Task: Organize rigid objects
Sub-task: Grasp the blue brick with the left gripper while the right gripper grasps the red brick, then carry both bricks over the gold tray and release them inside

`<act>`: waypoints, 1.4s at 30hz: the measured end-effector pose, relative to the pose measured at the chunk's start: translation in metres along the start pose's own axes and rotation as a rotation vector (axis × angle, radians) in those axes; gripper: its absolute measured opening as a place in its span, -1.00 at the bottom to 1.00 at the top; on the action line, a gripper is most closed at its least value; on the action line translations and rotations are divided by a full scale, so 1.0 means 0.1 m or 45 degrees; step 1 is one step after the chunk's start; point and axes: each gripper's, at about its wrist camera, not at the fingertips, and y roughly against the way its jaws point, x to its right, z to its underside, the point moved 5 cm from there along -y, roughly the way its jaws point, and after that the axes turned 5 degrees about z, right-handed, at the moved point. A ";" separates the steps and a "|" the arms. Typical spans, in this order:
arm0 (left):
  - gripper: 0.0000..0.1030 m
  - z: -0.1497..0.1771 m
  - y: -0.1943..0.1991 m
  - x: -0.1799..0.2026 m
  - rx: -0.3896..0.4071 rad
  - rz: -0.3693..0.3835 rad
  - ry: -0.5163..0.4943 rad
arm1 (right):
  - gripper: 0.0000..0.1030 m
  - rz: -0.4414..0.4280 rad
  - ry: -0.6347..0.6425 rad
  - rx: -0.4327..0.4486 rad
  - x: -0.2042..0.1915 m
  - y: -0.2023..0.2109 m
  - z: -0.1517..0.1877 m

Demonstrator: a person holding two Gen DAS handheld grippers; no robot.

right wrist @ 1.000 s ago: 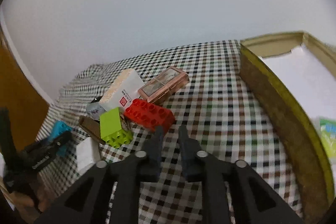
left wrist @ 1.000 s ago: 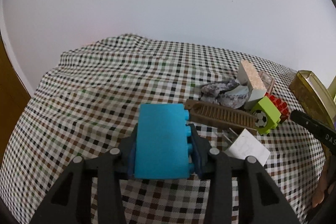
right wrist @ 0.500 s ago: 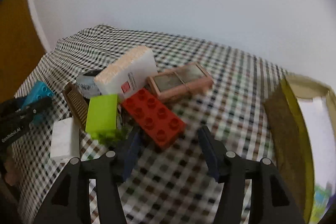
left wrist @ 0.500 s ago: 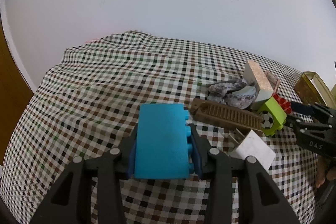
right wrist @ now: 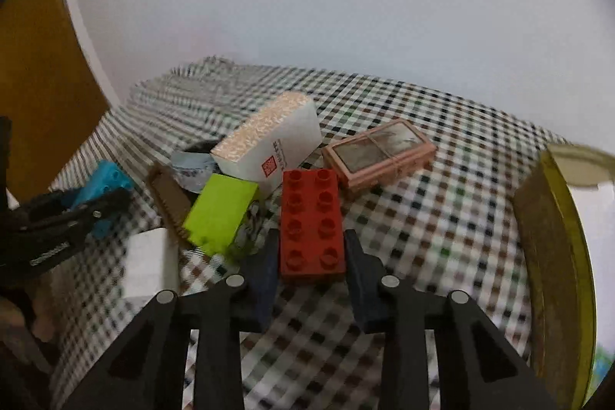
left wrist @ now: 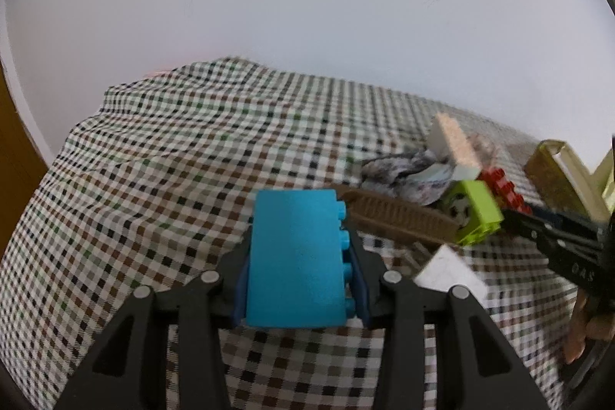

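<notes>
My left gripper (left wrist: 298,237) is shut on a blue toy brick (left wrist: 296,256) and holds it above the checked cloth. It shows at the left of the right wrist view (right wrist: 103,187). My right gripper (right wrist: 309,237) is open, its fingers on either side of a red studded brick (right wrist: 311,221) that lies flat on the cloth. A lime green brick (right wrist: 221,208) lies just left of the red one. It also shows in the left wrist view (left wrist: 478,216), with the red brick (left wrist: 503,183) behind it.
A white box with a beige top (right wrist: 269,145), a pink flat case (right wrist: 378,154), a brown comb-like strip (left wrist: 399,214), a crumpled grey wrapper (left wrist: 399,171) and a white block (right wrist: 148,256) lie around the bricks. A yellow-rimmed tray (right wrist: 553,256) stands at the right.
My right gripper has opened, swung left and moved up to the red brick, which now lies between its fingers. My left gripper still holds the blue brick, nearly unmoved.
</notes>
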 end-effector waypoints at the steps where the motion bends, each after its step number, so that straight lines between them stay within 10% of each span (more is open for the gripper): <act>1: -0.19 -0.01 0.04 0.02 0.026 0.012 -0.005 | -0.34 -0.006 -0.031 0.035 0.02 0.09 0.03; 14: -0.19 -0.05 0.51 0.48 0.314 0.062 -0.056 | -0.34 0.168 -0.088 0.443 0.16 1.01 0.22; 42: -0.19 0.06 0.49 2.61 0.331 0.215 -0.285 | -0.34 0.444 -0.331 0.756 1.63 2.15 0.86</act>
